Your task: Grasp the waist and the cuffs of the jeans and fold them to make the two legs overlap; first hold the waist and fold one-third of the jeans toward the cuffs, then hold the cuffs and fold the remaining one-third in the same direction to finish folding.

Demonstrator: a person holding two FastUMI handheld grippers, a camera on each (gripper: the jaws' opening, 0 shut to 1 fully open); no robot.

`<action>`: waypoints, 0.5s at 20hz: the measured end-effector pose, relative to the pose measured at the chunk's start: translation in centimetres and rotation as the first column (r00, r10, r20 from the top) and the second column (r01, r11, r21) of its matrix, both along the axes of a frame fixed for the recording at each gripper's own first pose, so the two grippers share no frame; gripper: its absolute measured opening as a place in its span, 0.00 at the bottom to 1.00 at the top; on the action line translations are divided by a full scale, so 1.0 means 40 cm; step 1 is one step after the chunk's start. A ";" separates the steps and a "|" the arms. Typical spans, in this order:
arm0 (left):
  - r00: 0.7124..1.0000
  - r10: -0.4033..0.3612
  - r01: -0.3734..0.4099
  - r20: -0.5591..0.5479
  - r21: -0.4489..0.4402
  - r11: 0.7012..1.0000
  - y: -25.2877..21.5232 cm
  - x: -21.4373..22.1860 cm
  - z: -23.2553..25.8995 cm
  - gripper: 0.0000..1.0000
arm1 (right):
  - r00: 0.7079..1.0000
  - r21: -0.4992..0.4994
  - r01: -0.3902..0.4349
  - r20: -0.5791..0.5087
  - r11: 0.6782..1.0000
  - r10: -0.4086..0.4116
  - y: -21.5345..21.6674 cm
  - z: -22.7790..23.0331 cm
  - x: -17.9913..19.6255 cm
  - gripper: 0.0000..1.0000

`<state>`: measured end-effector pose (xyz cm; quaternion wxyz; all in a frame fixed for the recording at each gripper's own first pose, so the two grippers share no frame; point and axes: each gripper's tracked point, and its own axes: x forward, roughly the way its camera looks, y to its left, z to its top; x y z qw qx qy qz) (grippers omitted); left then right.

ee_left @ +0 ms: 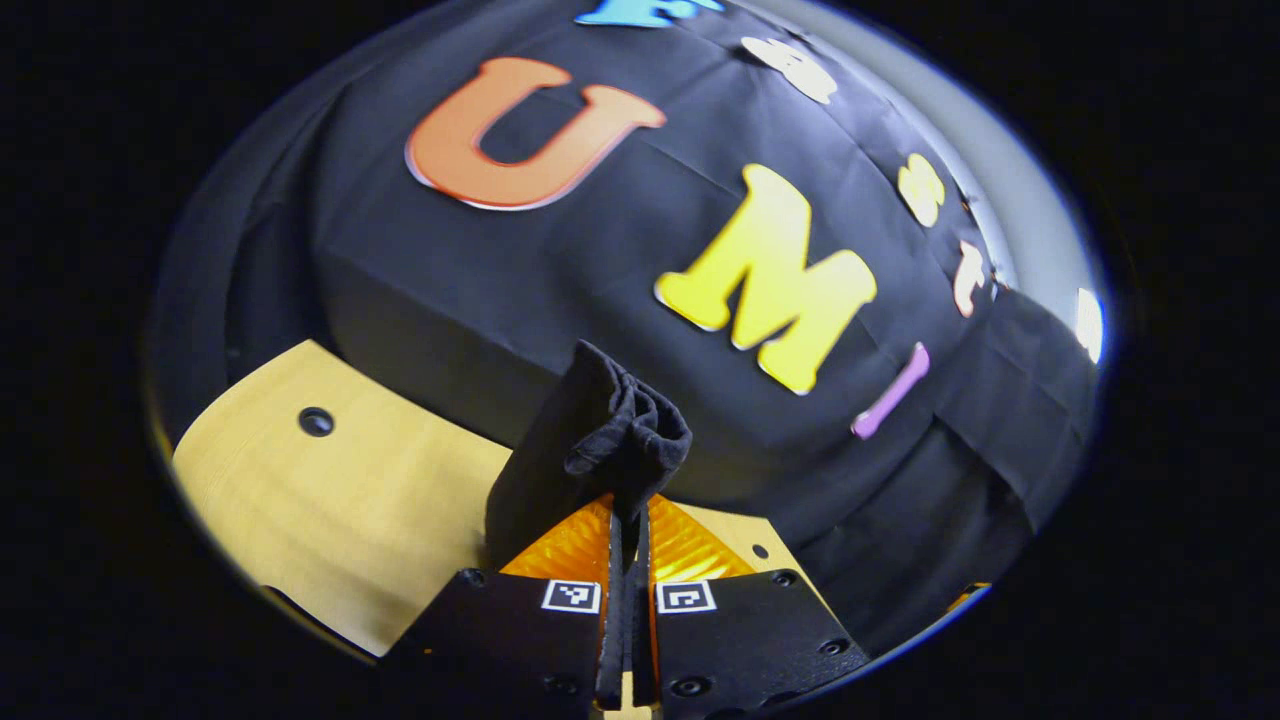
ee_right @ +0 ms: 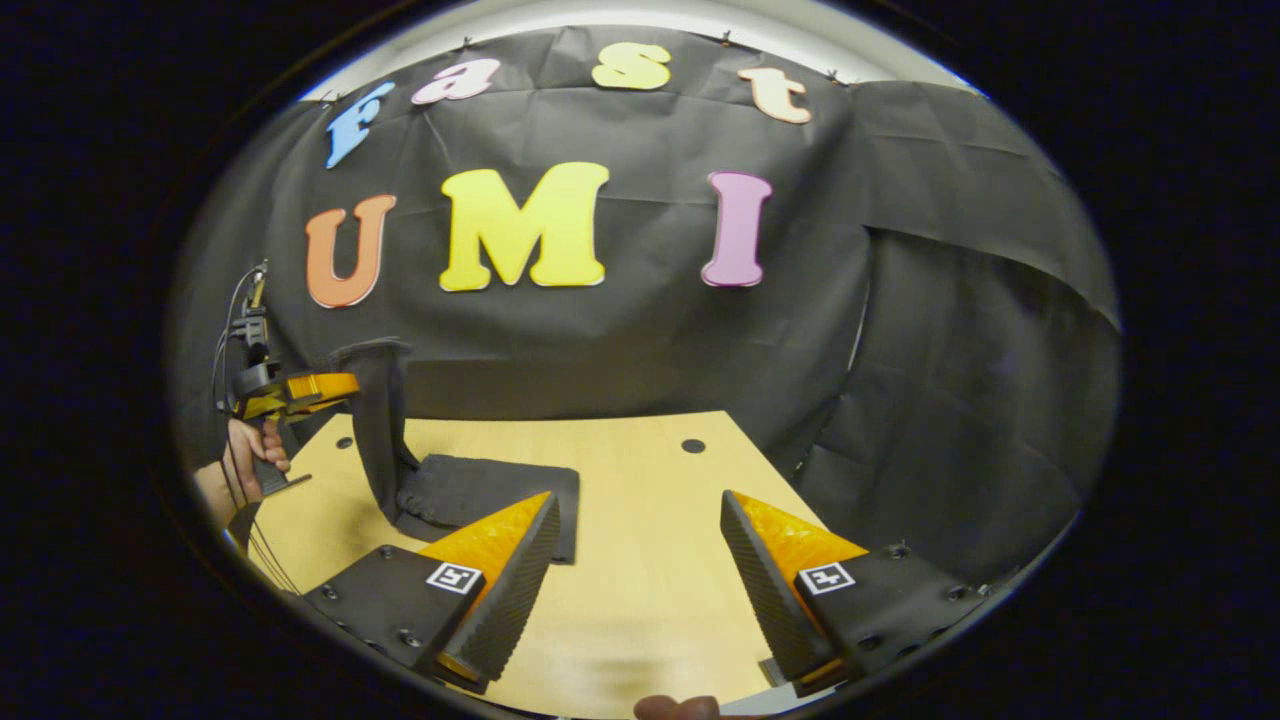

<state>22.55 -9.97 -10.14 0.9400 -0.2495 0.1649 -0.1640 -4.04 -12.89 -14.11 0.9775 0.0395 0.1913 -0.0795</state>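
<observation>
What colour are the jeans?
Black, or very dark grey. The jeans show best in the right gripper view, lying on the wooden table.

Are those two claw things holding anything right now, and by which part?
The left gripper pinches the dark jeans by a bunched end, lifted above the table; which end, I cannot tell. The right gripper holds nothing.

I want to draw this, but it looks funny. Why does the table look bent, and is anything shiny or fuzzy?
In the left gripper view the lens bends the table into a curve, and a bright glare spot sits at the right rim. In the right gripper view the table's near edge looks smeared, while the jeans stay sharp.
</observation>
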 end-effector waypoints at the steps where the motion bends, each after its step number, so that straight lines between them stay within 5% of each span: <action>1: 1.000 -0.030 0.030 0.003 0.047 0.998 -0.060 0.002 -0.028 0.06 | 1.000 0.003 0.029 -0.006 1.000 -0.029 -0.035 -0.007 -0.014 0.99; 7: 0.990 -0.140 0.138 -0.015 0.295 0.946 -0.305 0.012 -0.245 0.07 | 0.984 0.013 0.166 -0.066 0.986 -0.165 -0.187 -0.066 -0.105 0.99; 10: 0.985 -0.171 0.167 -0.030 0.443 0.881 -0.359 -0.018 -0.341 0.07 | 0.979 0.003 0.186 -0.091 0.983 -0.185 -0.229 -0.089 -0.122 0.99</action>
